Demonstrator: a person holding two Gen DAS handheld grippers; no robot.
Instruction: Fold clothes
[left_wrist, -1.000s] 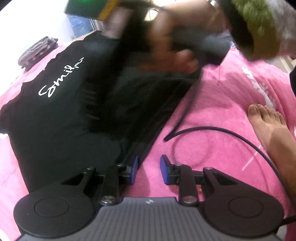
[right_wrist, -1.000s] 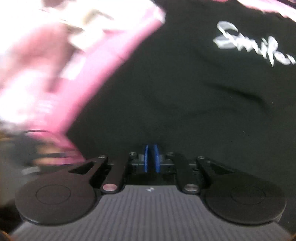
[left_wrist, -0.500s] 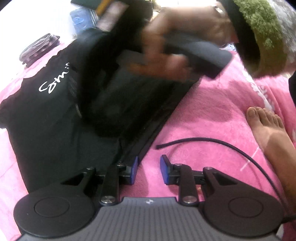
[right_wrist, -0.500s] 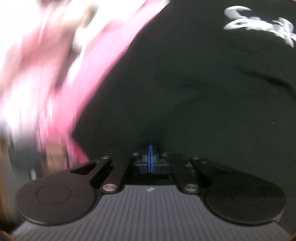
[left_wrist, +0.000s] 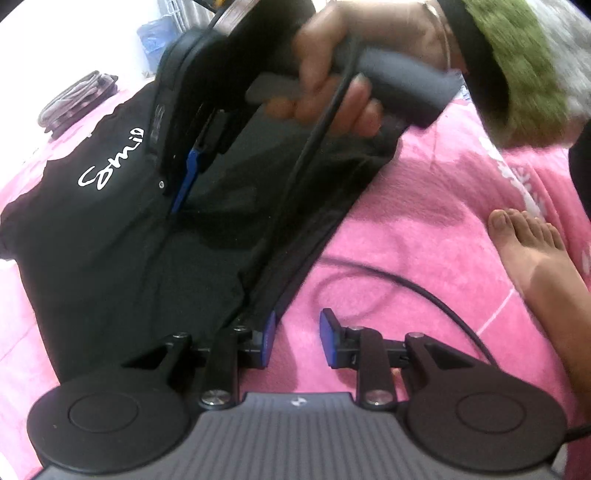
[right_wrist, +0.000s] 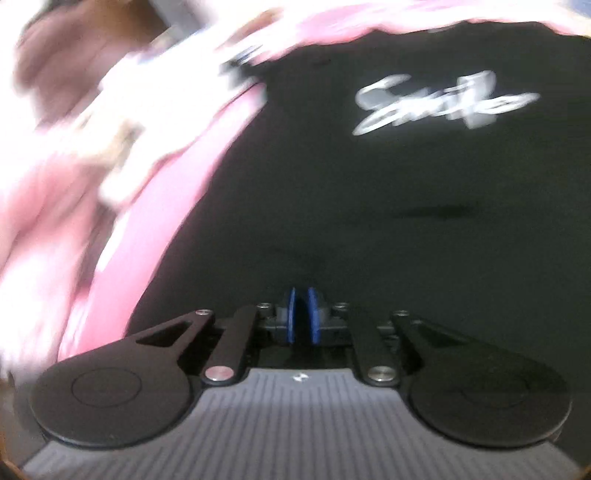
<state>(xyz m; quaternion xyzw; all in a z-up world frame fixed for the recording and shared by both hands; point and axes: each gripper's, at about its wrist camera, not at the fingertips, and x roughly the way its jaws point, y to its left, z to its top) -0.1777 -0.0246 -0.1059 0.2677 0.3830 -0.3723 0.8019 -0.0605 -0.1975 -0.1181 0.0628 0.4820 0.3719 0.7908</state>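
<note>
The right gripper (right_wrist: 302, 317), nearly closed on the black cotton T-shirt (left_wrist: 110, 236), should carry the fold evenly, while the left gripper (left_wrist: 295, 332) is open and empty

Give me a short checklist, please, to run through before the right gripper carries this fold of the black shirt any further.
1. Right gripper pinching the black shirt: ok, fingers nearly shut on dark cloth.
2. Left gripper free: ok, open over the pink blanket at the shirt's edge.
3. Black cable clear of the shirt: not ok, it loops beside the hem.
4. Bare foot off the shirt: ok.
5. Fold edge straight: cannot tell, blurred.
</note>
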